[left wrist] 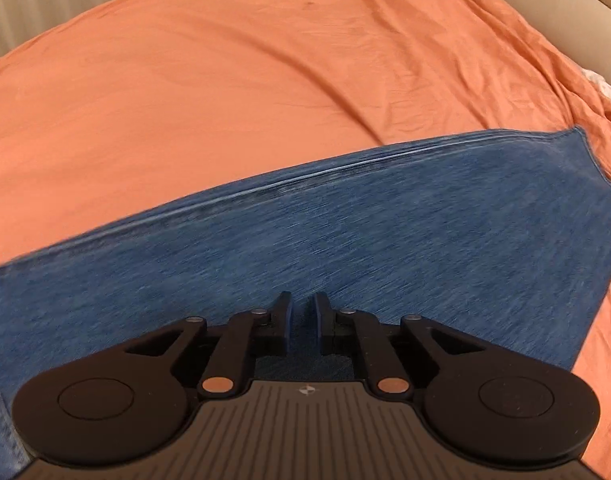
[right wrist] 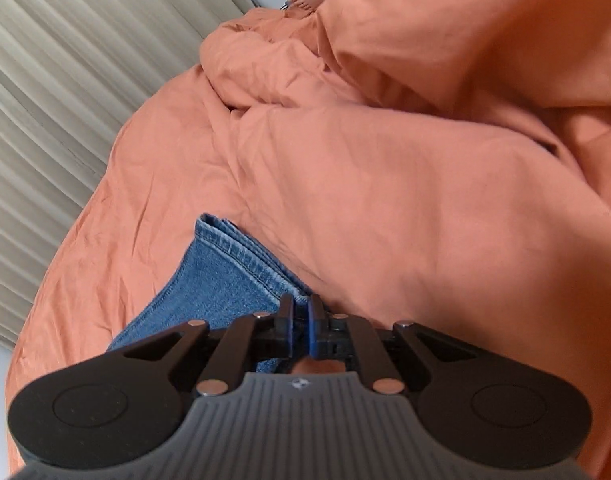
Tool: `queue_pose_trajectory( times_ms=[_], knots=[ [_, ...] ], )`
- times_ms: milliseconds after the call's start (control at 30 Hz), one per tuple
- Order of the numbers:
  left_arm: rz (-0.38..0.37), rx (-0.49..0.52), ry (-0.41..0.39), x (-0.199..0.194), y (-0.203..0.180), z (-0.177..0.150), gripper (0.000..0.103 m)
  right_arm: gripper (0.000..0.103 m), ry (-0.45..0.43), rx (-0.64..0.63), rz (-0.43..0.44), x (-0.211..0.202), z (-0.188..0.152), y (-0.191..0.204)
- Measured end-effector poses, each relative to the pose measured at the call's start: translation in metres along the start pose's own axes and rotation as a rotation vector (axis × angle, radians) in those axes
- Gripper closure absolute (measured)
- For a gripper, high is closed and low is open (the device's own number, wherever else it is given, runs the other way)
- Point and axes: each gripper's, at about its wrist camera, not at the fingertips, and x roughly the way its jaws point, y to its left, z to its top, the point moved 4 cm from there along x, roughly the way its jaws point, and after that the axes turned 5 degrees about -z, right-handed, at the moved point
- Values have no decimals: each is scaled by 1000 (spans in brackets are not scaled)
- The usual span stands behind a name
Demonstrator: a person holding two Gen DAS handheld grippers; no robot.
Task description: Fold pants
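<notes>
My left fingers (left wrist: pixel 300 312) are pinched nearly together on the pants (left wrist: pixel 345 248), blue denim with a fine streaked weave filling the lower frame. My right fingers (right wrist: pixel 303 312) clamp a stitched hem corner of the same pants (right wrist: pixel 225 276) at lower centre. No writing is readable. Beyond lies the bed's wrinkled orange sheet (left wrist: pixel 225 100), then pleated beige curtains (right wrist: pixel 57 92) at upper left.

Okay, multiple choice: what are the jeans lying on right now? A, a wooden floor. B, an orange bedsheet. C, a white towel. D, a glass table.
B: in both wrist views the blue jeans lie directly on a wrinkled orange bedsheet that stretches away around them.
</notes>
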Motion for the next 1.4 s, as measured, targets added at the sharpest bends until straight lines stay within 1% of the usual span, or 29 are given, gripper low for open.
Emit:
queue_pose_trajectory(
  times_ms=[33,100,200,233,267,300,367,433,533,600,633,700,767,800,833,867,900,967,1067,1133,1233,1267,1367,1400],
  knots=[
    [-11,12,2,3,-5,2,92,90,-10,-3,1,-3,0,0],
    [-26,30,3,12,-16,9,92,76,-14,-6,10,-10,0,-2],
    [-50,43,-2,29,-32,22,92,73,27,5,41,-14,-8,-7],
    [-55,46,-4,35,-38,27,92,70,43,16,53,-13,-10,-9],
    [-60,53,-7,41,-44,33,92,63,59,36,69,-12,-13,-11],
    [-61,61,-11,47,-49,38,92,60,76,58,90,-9,-15,-13],
    [-71,67,-15,61,-60,50,92,61,92,88,121,-3,-18,-14],
    [-80,67,-20,71,-66,60,92,62,90,98,129,5,-18,-14],
    [-86,77,-25,84,-73,72,92,62,95,146,147,17,-18,-19],
    [-84,90,-29,90,-75,77,92,67,96,171,166,24,-18,-21],
    [-82,99,-29,93,-75,78,92,68,96,178,168,27,-17,-22],
    [-83,112,-29,94,-75,82,92,73,92,177,167,33,-18,-21],
    [-102,168,-26,90,-78,85,91,73,89,167,168,35,-18,-20],
    [-124,209,-21,85,-78,87,87,73,89,158,164,35,-18,-19],
    [-148,249,-5,80,-78,88,76,73,84,135,159,32,-18,-17],
    [-162,282,7,74,-78,89,63,71,76,86,149,28,-17,-13],
    [-166,321,13,68,-77,89,59,66,69,20,128,23,-15,-6],
    [-153,393,26,56,-74,90,58,60,47,-115,93,10,-11,9],
    [-149,432,74,42,-60,91,58,60,7,-303,34,-1,3,33],
    [-133,454,110,37,-49,89,58,61,-22,-399,11,-2,15,50],
    [-86,476,151,34,-29,82,58,62,-46,-494,7,7,33,78],
    [-76,484,165,32,-22,78,58,62,-39,-510,12,12,38,85],
    [-63,474,209,31,0,71,58,62,-25,-548,-10,36,45,104],
    [-62,468,213,31,6,69,58,62,-22,-560,-18,43,47,109]
  ],
)
